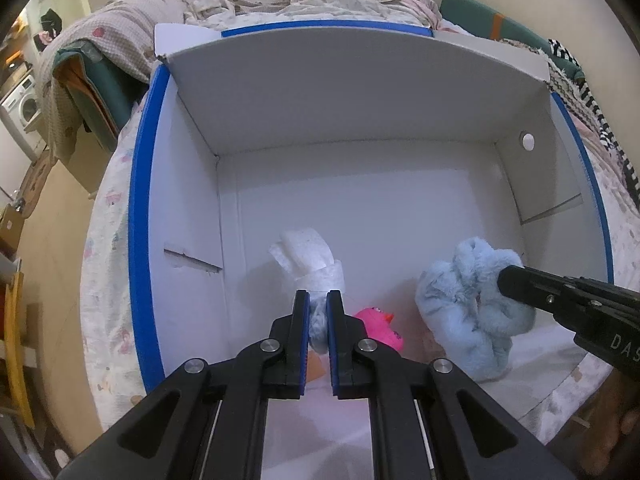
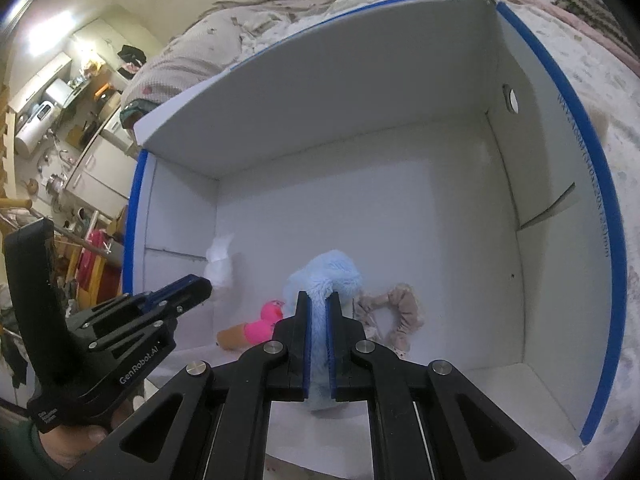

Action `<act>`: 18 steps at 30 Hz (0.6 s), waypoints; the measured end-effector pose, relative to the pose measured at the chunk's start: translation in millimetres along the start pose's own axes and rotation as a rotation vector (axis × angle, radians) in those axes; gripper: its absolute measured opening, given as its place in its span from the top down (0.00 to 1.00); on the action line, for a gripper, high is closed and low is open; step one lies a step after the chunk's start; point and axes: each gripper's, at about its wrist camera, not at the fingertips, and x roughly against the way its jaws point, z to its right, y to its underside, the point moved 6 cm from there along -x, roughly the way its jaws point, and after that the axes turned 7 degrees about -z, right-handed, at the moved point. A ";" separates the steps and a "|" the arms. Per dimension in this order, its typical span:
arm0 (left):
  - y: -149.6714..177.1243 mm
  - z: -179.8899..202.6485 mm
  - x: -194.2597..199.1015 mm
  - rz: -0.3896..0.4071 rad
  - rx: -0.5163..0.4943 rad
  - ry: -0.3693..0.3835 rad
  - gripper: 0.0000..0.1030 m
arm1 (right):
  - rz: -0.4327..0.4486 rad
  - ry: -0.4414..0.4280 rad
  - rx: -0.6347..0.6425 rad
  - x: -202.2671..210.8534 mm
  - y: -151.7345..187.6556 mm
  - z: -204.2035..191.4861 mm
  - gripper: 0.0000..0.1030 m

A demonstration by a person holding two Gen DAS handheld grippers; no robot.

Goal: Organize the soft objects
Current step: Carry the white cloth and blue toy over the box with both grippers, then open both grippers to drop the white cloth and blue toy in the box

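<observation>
Behind everything lies an unmade bed with a pale patterned cover, and on it stands a big white cardboard box with blue taped edges.

From the left wrist view, the left claw is nearly closed and pinches a white rolled cloth bundle, low inside the box near its left wall. A small pink plush toy lies on the box floor just to its right.

From the right wrist view, the right claw is closed on a light blue fluffy plush towel, which hangs straight below it, over the floor. A beige knotted fabric piece lies just to the right. Each claw points steeply down, so I judge each load needs only a release.
</observation>
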 end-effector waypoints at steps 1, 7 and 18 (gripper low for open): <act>0.3 0.3 -0.5 -0.001 -0.001 -0.002 0.93 | -0.004 0.000 -0.001 -0.7 0.5 -0.2 0.92; -0.9 7.5 -2.5 0.005 -0.016 -0.018 0.92 | -0.007 0.006 -0.013 -1.3 0.1 2.0 0.92; -0.1 7.1 1.7 0.009 -0.017 -0.019 0.87 | -0.009 0.030 -0.033 -1.6 -1.7 7.9 0.79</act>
